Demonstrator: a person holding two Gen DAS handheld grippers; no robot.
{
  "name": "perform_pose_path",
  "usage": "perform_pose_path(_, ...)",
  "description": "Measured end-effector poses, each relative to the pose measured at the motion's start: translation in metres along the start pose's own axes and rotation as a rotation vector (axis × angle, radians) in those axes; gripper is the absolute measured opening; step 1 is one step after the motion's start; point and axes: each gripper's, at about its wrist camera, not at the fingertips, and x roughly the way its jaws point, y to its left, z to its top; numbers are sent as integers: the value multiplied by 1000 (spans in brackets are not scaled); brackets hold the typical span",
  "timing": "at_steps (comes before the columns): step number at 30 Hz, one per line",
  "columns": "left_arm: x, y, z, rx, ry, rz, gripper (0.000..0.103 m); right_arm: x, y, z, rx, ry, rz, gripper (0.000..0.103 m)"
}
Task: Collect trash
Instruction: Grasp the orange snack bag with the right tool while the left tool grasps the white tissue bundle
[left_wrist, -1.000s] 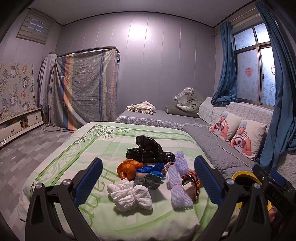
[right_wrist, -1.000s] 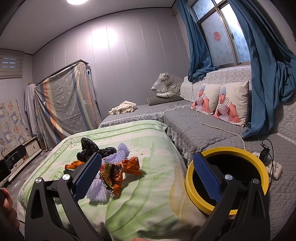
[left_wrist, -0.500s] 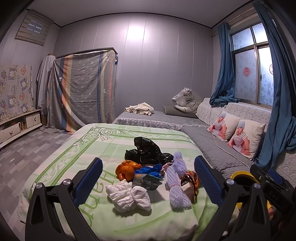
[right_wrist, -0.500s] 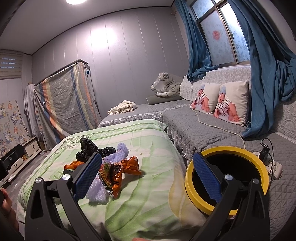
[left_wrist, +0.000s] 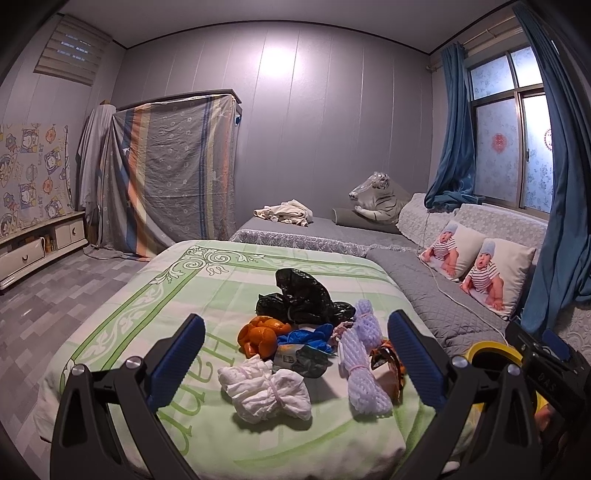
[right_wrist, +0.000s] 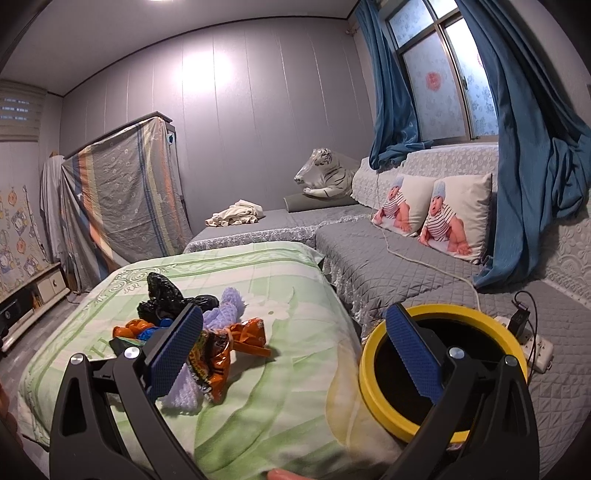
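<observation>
A pile of trash lies on the green bedspread (left_wrist: 155, 295): a white crumpled wad (left_wrist: 266, 389), a lilac foam net (left_wrist: 364, 373), orange peel (left_wrist: 260, 334), a blue glove (left_wrist: 308, 338), a black plastic bag (left_wrist: 303, 301) and an orange snack wrapper (right_wrist: 221, 349). My left gripper (left_wrist: 295, 358) is open and empty, held above the near edge of the pile. My right gripper (right_wrist: 295, 354) is open and empty, between the pile and a yellow-rimmed bin (right_wrist: 480, 325) at the right of the bed. The bin also shows in the left wrist view (left_wrist: 487, 349).
A grey quilted sofa (right_wrist: 388, 251) with two baby-print pillows (right_wrist: 436, 214) runs along the right. A white power strip (right_wrist: 532, 347) with a cable lies behind the bin. A plush white tiger (left_wrist: 375, 197), a draped wardrobe (left_wrist: 166, 177) and a low cabinet (left_wrist: 33, 251) stand farther off.
Both grippers have drifted only slightly; the views shifted a little. Nothing was picked up or moved.
</observation>
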Motion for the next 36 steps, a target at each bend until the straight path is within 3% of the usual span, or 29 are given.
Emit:
perform_pose_path(5, 9, 14, -1, 7, 24, -13, 96, 16, 3, 10, -46, 5, 18, 95)
perform_pose_path(9, 16, 43, -11, 10, 2, 82, 96, 35, 3, 11, -57, 70, 89, 95)
perform_pose_path(13, 26, 66, -25, -5, 26, 121, 96, 49, 9, -1, -75, 106, 120, 95)
perform_pose_path(20, 73, 80, -51, -22, 238, 59, 96, 87, 28, -22, -105, 282, 206, 95)
perform_pose_path(29, 95, 79, -63, 18, 299, 21, 96, 107, 37, -29, -126, 345, 238, 95)
perform_pose_path(36, 114, 84, -75, -6, 383, -39, 96, 121, 44, -33, -146, 387, 260, 95)
